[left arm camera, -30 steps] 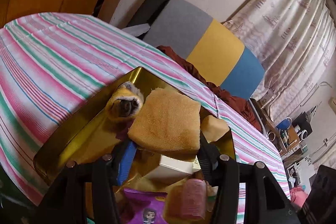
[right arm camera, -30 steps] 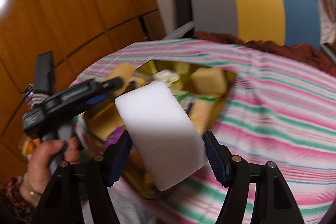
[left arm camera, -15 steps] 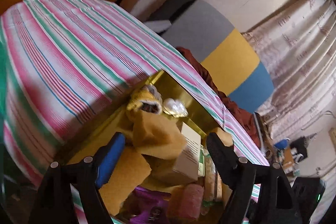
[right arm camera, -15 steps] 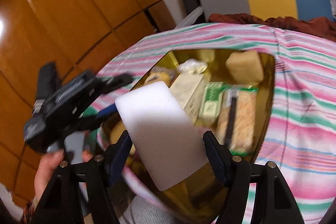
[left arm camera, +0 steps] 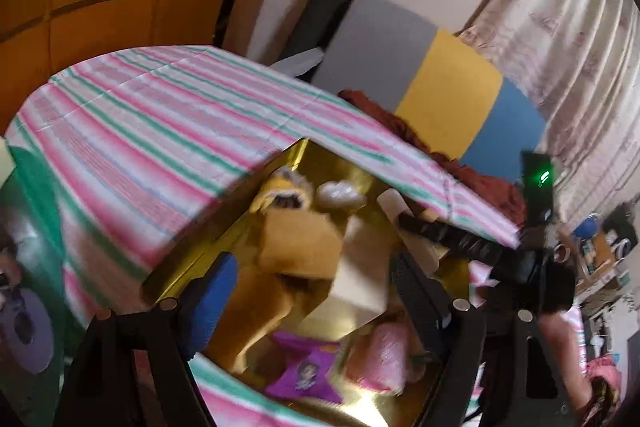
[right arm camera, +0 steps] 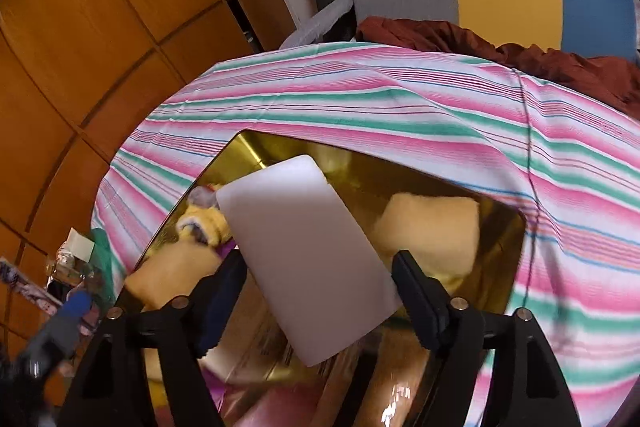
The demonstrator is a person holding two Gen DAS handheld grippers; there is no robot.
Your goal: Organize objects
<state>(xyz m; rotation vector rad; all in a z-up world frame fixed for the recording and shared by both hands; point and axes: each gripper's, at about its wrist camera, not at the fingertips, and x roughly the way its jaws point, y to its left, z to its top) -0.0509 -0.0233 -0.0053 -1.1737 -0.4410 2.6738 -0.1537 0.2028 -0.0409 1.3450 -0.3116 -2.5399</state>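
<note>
While my right gripper [right arm camera: 318,291] hangs over the gold tray [right arm camera: 256,155] on the striped cloth [right arm camera: 440,107], its jaws are opening, and the white block [right arm camera: 308,255] sits between them, tilted above the tray. My left gripper [left arm camera: 312,291] has its jaws wide apart with nothing in them. Below it lie a tan sponge [left arm camera: 298,247] and a purple packet [left arm camera: 304,371].
</note>
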